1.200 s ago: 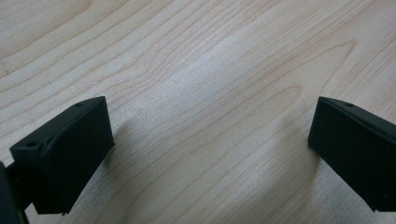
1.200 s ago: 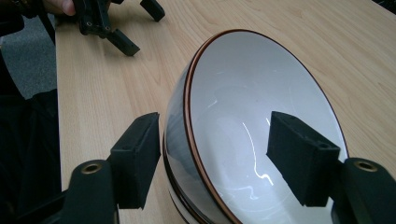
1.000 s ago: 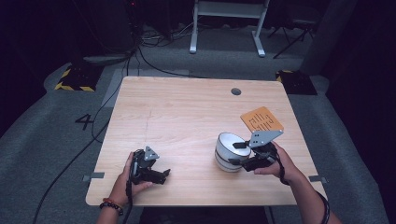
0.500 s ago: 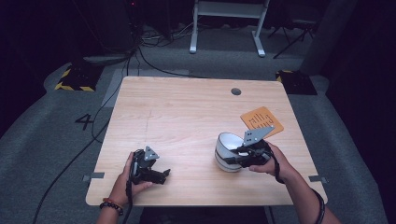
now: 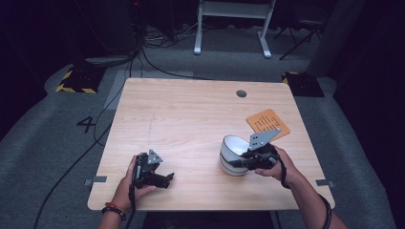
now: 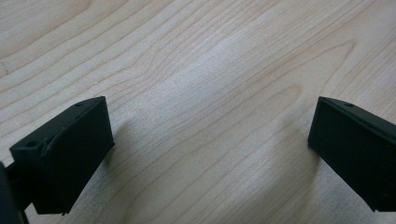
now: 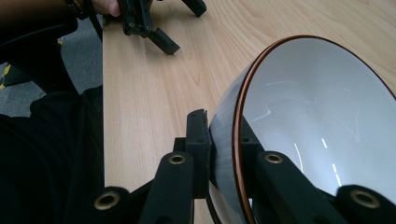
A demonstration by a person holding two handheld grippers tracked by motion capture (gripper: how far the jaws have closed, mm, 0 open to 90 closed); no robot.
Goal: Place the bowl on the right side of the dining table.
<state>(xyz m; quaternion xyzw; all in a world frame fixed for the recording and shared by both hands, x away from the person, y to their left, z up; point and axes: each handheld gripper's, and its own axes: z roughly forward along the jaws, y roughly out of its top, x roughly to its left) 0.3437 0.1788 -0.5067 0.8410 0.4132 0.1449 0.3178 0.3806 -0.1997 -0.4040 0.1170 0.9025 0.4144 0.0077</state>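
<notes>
Bowl: glossy white ceramic bowl with a brown rim, round, smooth.
Right gripper: jaws just closed, pinching the bowl's wall.
Left gripper: matte black jaws spread wide, holding nothing.
Table: pale grained wooden table.

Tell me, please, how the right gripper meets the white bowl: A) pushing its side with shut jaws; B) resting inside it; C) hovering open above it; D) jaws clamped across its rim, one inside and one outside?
D: in the right gripper view, the right gripper pinches the white bowl wall, one jaw on each side of the brown-edged rim.

Black grippers carry grey three-cornered plates and brass-coloured screws; a beaded bracelet circles the left wrist.
</notes>
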